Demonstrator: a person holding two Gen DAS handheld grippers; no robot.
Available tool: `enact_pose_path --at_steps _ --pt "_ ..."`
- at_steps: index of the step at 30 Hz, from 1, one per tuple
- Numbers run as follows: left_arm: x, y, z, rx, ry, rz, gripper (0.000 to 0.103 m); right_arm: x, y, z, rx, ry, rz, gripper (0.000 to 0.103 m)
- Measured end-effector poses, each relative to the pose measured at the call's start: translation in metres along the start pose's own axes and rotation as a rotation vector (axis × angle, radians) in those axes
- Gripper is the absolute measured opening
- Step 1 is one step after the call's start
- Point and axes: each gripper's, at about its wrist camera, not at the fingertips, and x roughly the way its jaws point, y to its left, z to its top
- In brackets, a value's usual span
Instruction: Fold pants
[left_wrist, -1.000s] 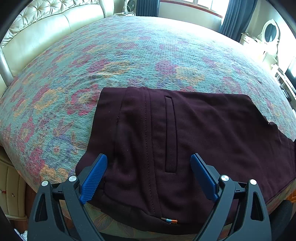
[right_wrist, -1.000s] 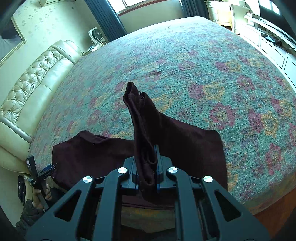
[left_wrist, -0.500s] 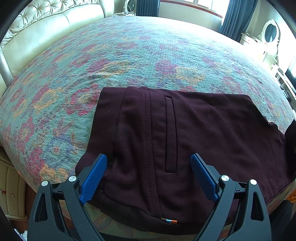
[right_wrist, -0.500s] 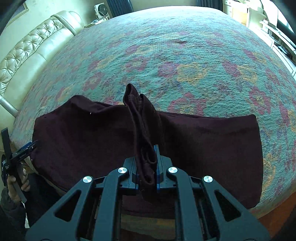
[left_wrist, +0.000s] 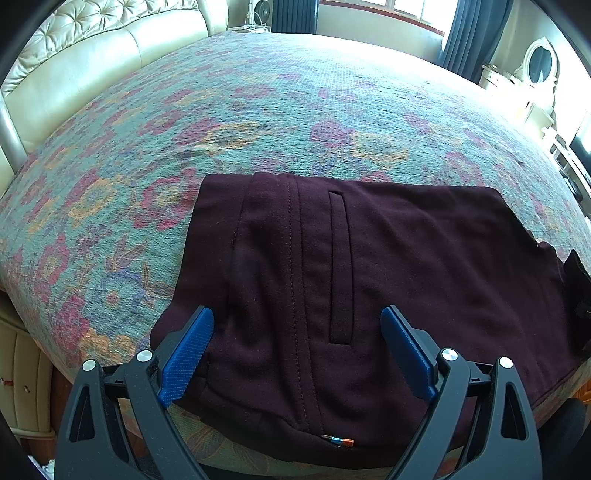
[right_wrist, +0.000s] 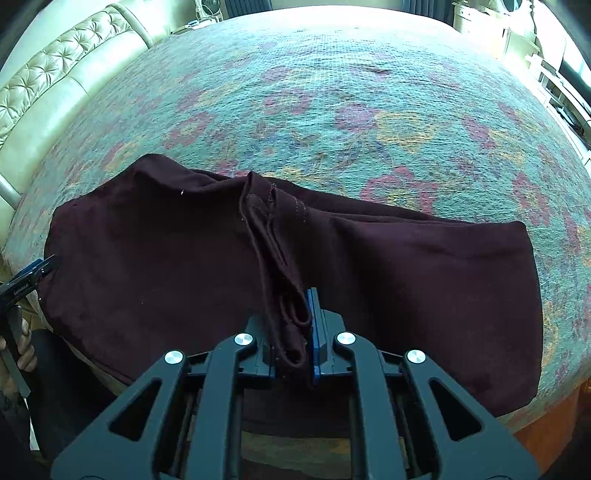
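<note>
Dark maroon pants (left_wrist: 388, 258) lie on the flowered bedspread (left_wrist: 258, 110) near the bed's front edge, waist end with a slit pocket (left_wrist: 340, 266) toward the left wrist view. My left gripper (left_wrist: 297, 347) is open, its blue pads either side of the waist area just above the cloth. My right gripper (right_wrist: 291, 332) is shut on the bunched hem of the pants legs (right_wrist: 273, 251), holding it over the laid part of the pants (right_wrist: 166, 258). The left gripper also shows at the left edge of the right wrist view (right_wrist: 27, 277).
A cream tufted headboard (left_wrist: 92, 55) runs along the left. White furniture with a mirror (left_wrist: 535, 74) and dark curtains (left_wrist: 472, 40) stand at the far side. The bed's front edge (right_wrist: 546, 417) drops off just below the pants.
My right gripper has carried the pinched hem leftward and lower over the pants, so the legs now fold across the body. The left gripper has stayed still and open.
</note>
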Motion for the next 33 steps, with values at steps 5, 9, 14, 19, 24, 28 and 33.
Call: enact_pose_path --at_steps 5,9,14,19,24,28,33 --pt "0.000 0.000 0.000 0.000 0.000 0.000 0.091 0.005 0.011 -0.004 -0.025 0.007 -0.026 0.014" --pt "0.000 0.000 0.000 0.001 0.000 0.000 0.091 0.007 0.018 -0.004 -0.028 0.010 -0.026 0.017" --pt "0.000 0.000 0.000 0.002 0.000 0.001 0.091 0.009 0.023 -0.005 -0.031 0.014 -0.029 0.020" --pt "0.000 0.000 0.000 0.002 0.000 0.001 0.091 0.008 0.027 -0.006 -0.030 0.012 -0.025 0.025" --pt "0.000 0.000 0.000 0.002 0.000 0.001 0.091 0.008 0.032 -0.007 -0.029 0.010 -0.024 0.029" --pt "0.000 -0.001 0.000 0.003 0.000 0.002 0.091 0.006 0.036 -0.008 -0.002 0.020 0.062 0.029" --pt "0.000 -0.001 -0.001 0.008 -0.002 0.004 0.091 0.004 0.049 -0.011 0.023 0.041 0.157 0.029"
